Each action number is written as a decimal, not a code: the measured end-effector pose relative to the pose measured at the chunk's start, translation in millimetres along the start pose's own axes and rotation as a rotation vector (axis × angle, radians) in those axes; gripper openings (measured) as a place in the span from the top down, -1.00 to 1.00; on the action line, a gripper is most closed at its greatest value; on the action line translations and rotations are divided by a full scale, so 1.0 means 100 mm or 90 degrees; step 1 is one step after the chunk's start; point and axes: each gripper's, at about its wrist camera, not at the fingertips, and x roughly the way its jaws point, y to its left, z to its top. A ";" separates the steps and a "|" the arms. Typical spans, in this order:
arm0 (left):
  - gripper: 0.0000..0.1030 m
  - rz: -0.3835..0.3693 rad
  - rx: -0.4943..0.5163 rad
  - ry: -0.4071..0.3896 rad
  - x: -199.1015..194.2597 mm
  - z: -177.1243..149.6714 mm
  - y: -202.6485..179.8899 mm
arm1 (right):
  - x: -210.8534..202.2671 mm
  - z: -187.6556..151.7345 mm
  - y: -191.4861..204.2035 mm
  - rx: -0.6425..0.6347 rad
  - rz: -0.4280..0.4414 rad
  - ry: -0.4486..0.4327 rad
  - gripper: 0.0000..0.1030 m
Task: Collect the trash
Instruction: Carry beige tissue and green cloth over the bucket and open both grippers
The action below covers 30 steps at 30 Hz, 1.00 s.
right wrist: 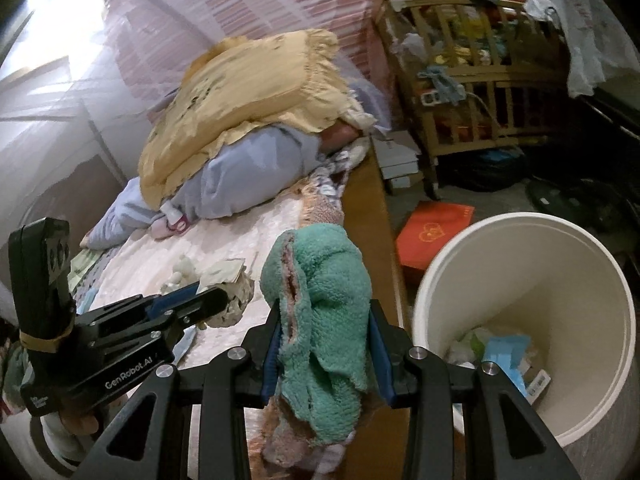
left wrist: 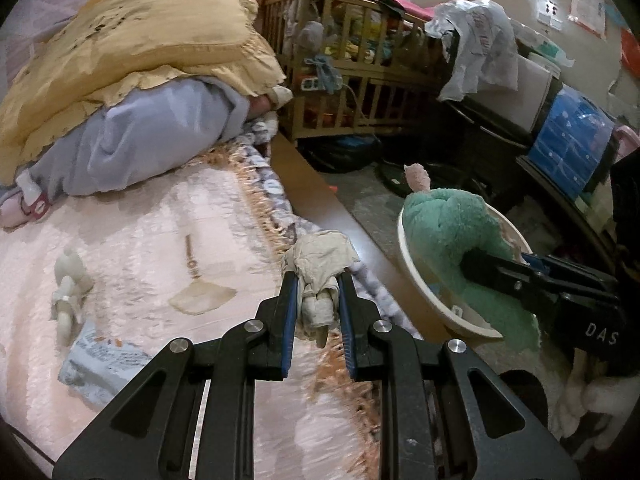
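A: Item one, left gripper?
B: Jaws closed on a crumpled beige tissue wad, held over the bed near its wooden side edge.

A: Item two, right gripper?
B: Jaws clamped on a green fluffy cloth with a pink lining. The cloth stands up above the fingers and droops below them. It hangs over the bed's side edge, just beside the white bin.

A: Bin contents?
B: Bits of white, green and blue paper litter at the bottom. The bin stands on the floor against the bed's side.

A: Still on the bed?
B: A printed blue-grey wrapper near the closer end, a small pale toy figure, a flat beige scrap. At the far end, a yellow pillow on a lilac bundle.

A: Beyond the bed?
B: A wooden crib packed with things, and a red box on the floor.
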 end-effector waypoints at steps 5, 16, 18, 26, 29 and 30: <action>0.67 -0.016 0.009 0.009 0.11 0.03 -0.15 | -0.07 -0.01 -0.19 0.022 -0.015 -0.006 0.28; 0.67 -0.053 0.023 0.030 0.36 0.12 -0.49 | -0.24 -0.04 -0.61 0.075 -0.049 -0.022 0.29; 0.67 -0.069 0.020 0.036 0.41 0.15 -0.55 | -0.27 -0.06 -0.69 0.084 -0.057 -0.025 0.29; 0.67 -0.138 0.001 0.067 0.63 0.23 -0.76 | -0.31 -0.10 -1.04 0.128 -0.093 -0.028 0.28; 0.67 -0.166 -0.011 0.084 0.76 0.25 -0.85 | -0.31 -0.11 -1.14 0.141 -0.103 -0.027 0.28; 0.67 -0.174 -0.014 0.089 0.80 0.25 -0.88 | -0.30 -0.11 -1.18 0.146 -0.107 -0.026 0.28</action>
